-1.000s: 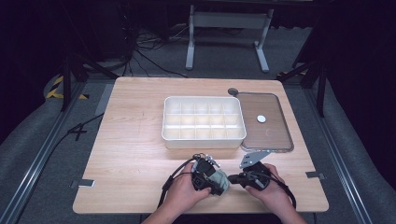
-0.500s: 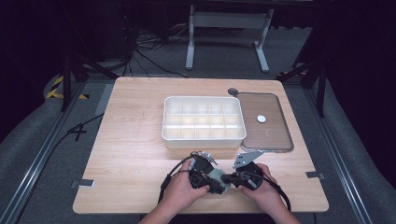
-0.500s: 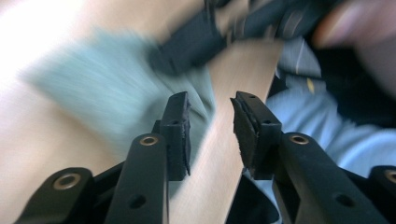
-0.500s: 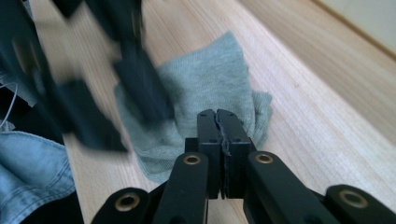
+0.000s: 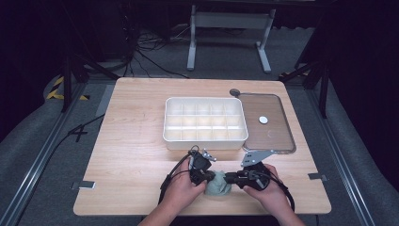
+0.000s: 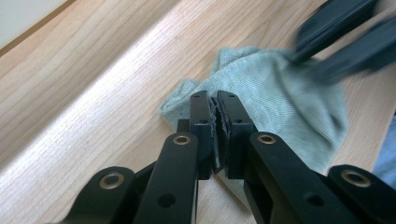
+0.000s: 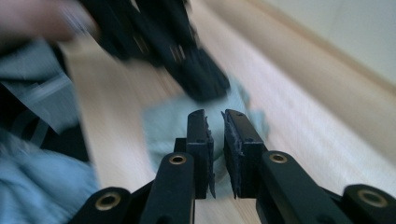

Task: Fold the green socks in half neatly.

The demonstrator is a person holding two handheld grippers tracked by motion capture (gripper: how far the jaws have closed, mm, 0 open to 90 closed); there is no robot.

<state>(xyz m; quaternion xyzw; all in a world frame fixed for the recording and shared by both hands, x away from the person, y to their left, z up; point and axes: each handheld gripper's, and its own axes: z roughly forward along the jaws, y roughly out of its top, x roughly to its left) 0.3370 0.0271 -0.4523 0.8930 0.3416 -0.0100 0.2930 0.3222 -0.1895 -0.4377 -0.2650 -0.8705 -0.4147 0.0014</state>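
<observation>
A small grey-green cloth (image 5: 219, 186) lies bunched on the wooden table near its front edge, between both hands. My left gripper (image 5: 210, 180) comes at it from the left. In the left gripper view the left gripper (image 6: 215, 98) has just closed; its pads meet at the edge of the cloth (image 6: 280, 93), and no fabric shows between them. My right gripper (image 5: 229, 178) reaches in from the right. Its jaws have just parted: the right gripper (image 7: 215, 114) stands slightly open over the cloth (image 7: 173, 123), with nothing between the pads.
A white compartment box (image 5: 204, 141) stands behind the hands at mid-table. Right of it lies a clear flat lid (image 5: 281, 139) with a small white disc (image 5: 263, 120) on it. The table's front edge (image 5: 141, 211) runs just below the hands.
The two grippers have drawn closer together around the cloth. The left jaws have closed and the right jaws have parted a little.
</observation>
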